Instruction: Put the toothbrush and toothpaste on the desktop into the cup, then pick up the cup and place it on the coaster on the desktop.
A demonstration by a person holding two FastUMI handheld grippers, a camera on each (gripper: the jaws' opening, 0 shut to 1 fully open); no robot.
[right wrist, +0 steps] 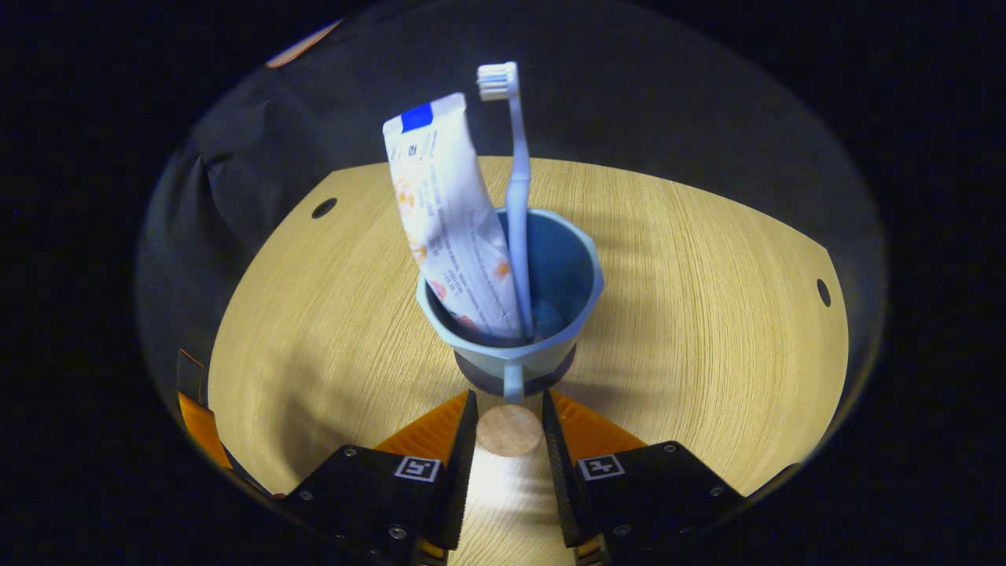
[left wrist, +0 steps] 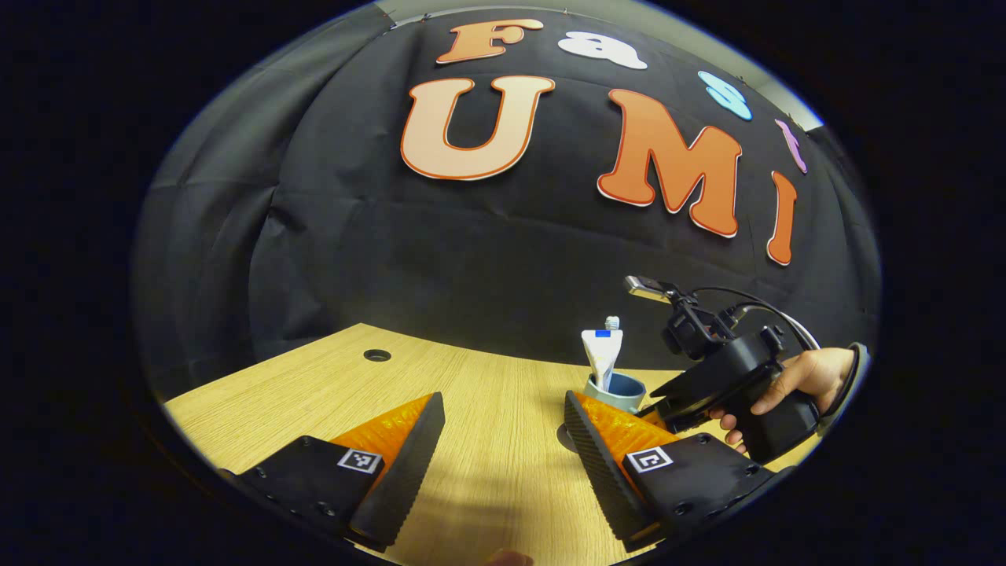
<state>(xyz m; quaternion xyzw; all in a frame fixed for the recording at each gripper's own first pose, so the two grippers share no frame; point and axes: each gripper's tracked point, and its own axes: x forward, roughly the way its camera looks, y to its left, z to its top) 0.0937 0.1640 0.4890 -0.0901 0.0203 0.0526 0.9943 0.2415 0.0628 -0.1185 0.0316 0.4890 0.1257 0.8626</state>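
- One big light wooden desktop fills the middle of the right gripper view, and it lies across the bottom of the left gripper view too.
- Two round holes sit in it, one at the upper left and one at the right edge of the right gripper view.
- A hand holds the right gripper at the right of the left gripper view.
- Its jaws are narrow. They reach toward the handle of the blue plastic cup, but I cannot tell if both fingers press on it.
- The left gripper is at the bottom of the left gripper view, jaws wide, holding nothing.
- The cup stands in the middle of the right gripper view on a dark base.
- A white toothpaste tube leans to the left inside the cup.
- A thin pale blue toothbrush stands in the cup just beside it, bristles up.
- A small round tan cork coaster lies flat at the bottom centre, between the right gripper's fingers.
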